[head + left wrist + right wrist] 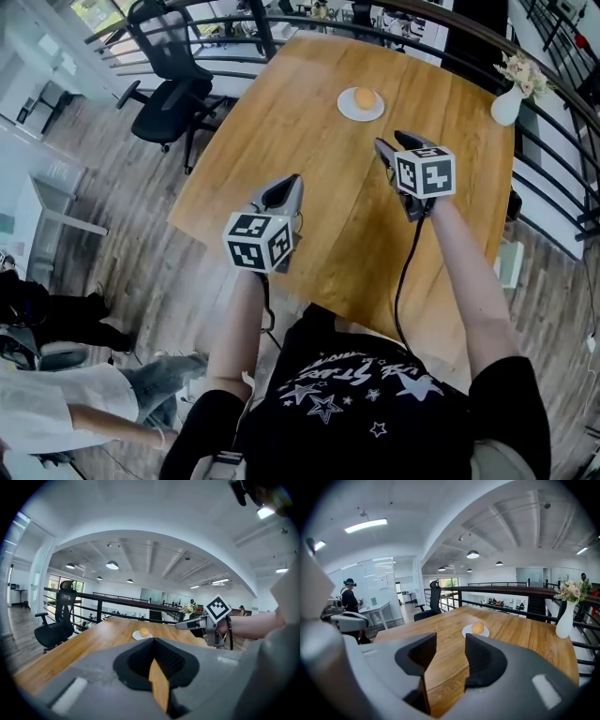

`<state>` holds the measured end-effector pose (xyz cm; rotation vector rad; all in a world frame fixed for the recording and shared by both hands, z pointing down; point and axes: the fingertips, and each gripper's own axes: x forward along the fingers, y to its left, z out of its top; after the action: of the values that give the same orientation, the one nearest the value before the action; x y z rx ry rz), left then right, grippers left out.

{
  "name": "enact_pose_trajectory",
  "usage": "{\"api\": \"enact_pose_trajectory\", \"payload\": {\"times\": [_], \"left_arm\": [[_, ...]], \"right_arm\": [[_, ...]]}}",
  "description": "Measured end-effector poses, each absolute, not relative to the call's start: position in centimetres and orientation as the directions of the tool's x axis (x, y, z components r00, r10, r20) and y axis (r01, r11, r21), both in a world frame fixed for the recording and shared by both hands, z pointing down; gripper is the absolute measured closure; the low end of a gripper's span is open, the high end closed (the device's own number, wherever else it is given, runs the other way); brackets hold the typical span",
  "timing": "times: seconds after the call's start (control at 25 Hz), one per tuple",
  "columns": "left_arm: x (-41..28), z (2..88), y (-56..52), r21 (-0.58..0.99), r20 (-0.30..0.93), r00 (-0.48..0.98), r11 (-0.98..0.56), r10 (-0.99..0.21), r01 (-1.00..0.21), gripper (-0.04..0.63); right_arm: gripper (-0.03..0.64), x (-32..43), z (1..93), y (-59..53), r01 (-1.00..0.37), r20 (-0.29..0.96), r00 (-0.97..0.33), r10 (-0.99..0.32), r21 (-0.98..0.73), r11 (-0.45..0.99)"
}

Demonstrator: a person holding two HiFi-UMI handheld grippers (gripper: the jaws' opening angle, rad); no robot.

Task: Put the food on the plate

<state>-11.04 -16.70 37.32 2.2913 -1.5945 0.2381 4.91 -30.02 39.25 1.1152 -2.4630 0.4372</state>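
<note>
The right gripper [450, 643] is held in the air above the bench [281, 131] with its fingers partly apart. Bare wood shows through the gap, and nothing sits between them. The left gripper [153, 641], over the near left of the bench, has its fingers drawn together at the tips and holds nothing. The round orange food [365, 98] rests on the white plate [343, 109] at the far side of the bench, well apart from both grippers and nearer the right one. A white vase [506, 105] with flowers stands at the far right edge.
</note>
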Motion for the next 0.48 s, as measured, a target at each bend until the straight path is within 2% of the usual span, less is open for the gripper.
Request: {"api": "enact_pose_trajectory", "payload": {"times": [0.2,0.44,0.48], "left_arm": [[-7.5,36.6,-12.4,0.177,0.335,0.316,-0.269,-0.888,-0.947,0.594],[-5.1,35.3,-7.9,0.179,0.332,0.263,-0.214,-0.906,-0.96,0.594],[-4.8,35.1,-7.3,0.181,0.332,0.252,-0.201,-0.909,-0.963,0.594]], "right_arm": [[0.459,8.1,38.9,-26.4,-0.745,0.473,-0.627,-0.619,-0.133,0.653],[0.557,10.9,38.0,-23.3,-0.746,0.468,-0.619,-0.63,-0.1,0.658],[0.589,11.3,37.7,-22.8,-0.743,0.467,-0.617,-0.633,-0.081,0.664]]}}
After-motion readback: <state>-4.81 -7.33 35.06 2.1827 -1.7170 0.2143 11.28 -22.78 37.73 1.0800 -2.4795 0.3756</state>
